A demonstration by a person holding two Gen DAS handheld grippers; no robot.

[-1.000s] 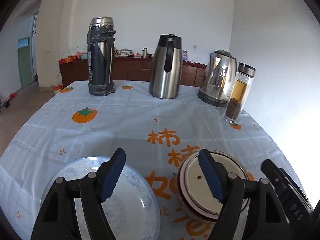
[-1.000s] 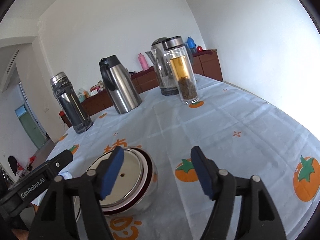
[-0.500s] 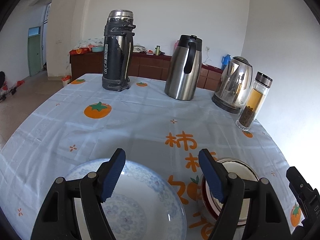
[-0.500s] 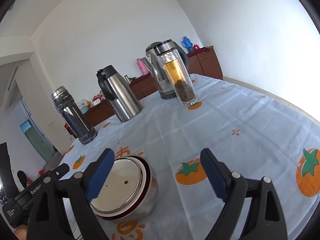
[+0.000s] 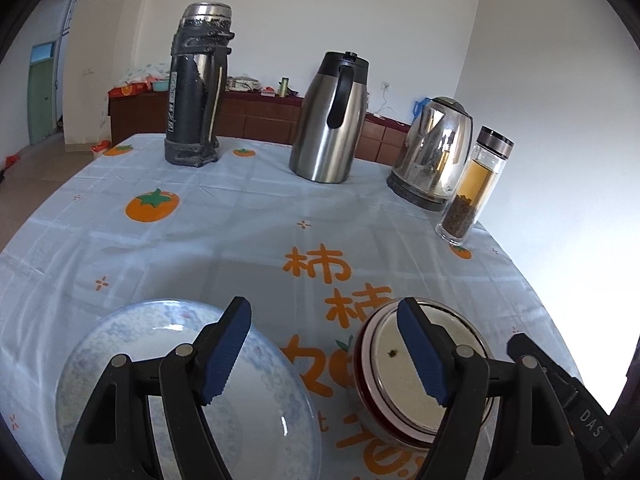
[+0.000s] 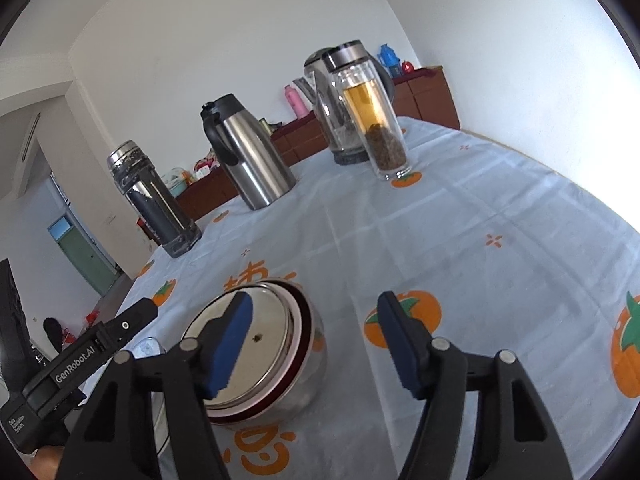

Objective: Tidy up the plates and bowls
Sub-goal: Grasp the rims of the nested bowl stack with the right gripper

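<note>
**Risks around the bowl and plate with both jaws spread**

The jaws of the left gripper are seen spread wide and empty, held above the near edge of the table; one pad hangs over the blue-patterned plate, the other over the metal bowl, which lies just to the right of the plate on the orange-printed cloth. The jaws of the right gripper are likewise released and hold nothing, its left pad hovering over the bowl's shiny inner surface.

Several slips can be judged likely from here. The bowl's wall is smooth and curved, so a pinch taken on the rim alone may let it swing or slide out of the pads. Because both grippers are crowded over the same bowl, a collision between them is possible if both are lowered at once. The plate lies flat on the cloth, so its rim is hard to get under; the cloth may be snagged or dragged instead. If the cloth is pulled, the tall things at the far side — the dark thermos, the steel carafe, the kettle and the glass tea bottle — may be rocked, though they stand well apart from the jaws.
</note>
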